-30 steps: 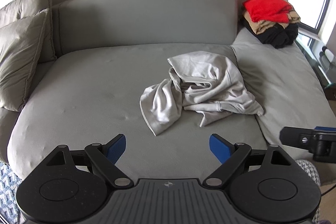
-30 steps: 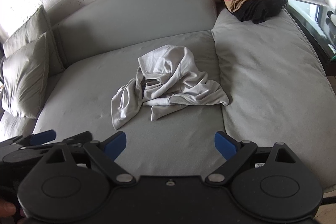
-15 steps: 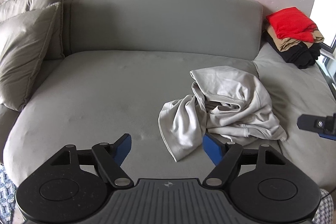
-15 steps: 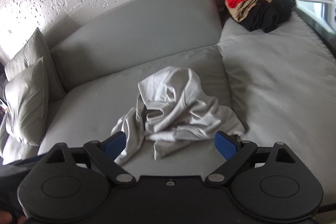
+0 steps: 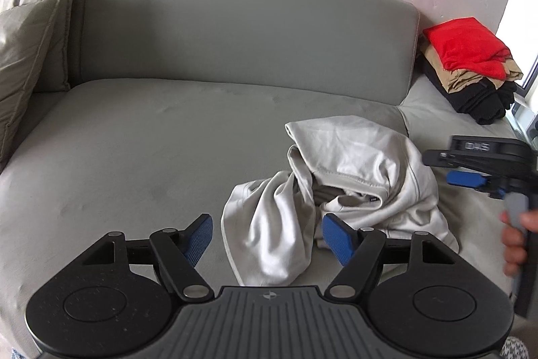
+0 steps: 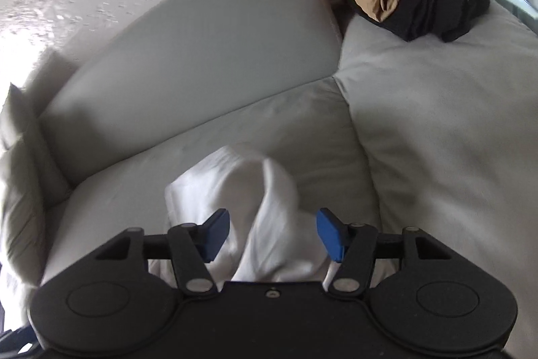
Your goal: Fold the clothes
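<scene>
Both claws closing, not yet gripping: left claw (image 5: pixel 265 239) and right claw (image 6: pixel 274 232) straddled crumpled grey garment (image 5: pixel 339 177) on sofa (image 5: pixel 134 157).

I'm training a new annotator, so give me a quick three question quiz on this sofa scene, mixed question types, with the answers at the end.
1. True or false: the crumpled pale grey garment is already folded flat.
2. Which colour tops the stack of folded clothes? A red, B black, C tan.
3. Fill in: fabric lies between the right tool's blue ____.

Key: 1 false. 2 A. 3 fingers; they are closing, not yet pressing.
</scene>
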A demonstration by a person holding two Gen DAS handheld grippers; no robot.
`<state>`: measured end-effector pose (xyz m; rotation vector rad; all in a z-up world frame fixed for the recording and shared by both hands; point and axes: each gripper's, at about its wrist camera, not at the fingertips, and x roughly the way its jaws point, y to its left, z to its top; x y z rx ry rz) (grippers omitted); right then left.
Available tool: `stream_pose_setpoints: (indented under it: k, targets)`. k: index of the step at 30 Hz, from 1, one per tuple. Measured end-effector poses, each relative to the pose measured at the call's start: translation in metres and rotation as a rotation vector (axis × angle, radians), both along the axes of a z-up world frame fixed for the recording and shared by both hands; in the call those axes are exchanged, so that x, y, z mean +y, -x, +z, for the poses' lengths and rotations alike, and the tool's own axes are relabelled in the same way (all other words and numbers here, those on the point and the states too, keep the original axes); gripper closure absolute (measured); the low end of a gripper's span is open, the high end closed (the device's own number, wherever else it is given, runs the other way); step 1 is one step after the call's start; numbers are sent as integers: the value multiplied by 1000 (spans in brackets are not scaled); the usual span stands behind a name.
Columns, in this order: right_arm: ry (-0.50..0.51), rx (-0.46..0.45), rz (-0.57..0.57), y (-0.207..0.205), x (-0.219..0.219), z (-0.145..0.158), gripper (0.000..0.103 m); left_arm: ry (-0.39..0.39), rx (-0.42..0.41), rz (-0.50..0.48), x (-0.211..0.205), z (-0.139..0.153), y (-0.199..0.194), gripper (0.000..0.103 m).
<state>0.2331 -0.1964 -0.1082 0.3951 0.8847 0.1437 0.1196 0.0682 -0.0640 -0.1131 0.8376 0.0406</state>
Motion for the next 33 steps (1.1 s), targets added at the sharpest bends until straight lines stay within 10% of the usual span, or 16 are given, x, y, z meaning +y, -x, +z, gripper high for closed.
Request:
stream_pose_setpoints:
  k: [4, 8, 19, 25, 33]
  targets:
    - [-42, 73, 0, -16, -3, -20, 97, 0, -3, -11, 1, -1, -1, 32]
    - [-73, 120, -17, 4, -8, -22, 99, 2, -14, -22, 2, 7, 8, 32]
    - [-538, 404, 14, 144, -3, -48, 103, 47, -114, -153, 7, 65, 83, 32]
    - [-271, 286, 109, 172, 22, -17, 93, -61, -85, -157, 8, 78, 111, 29]
    - [-93, 13, 150, 149, 40, 46, 61, 35, -75, -97, 17, 30, 80, 32]
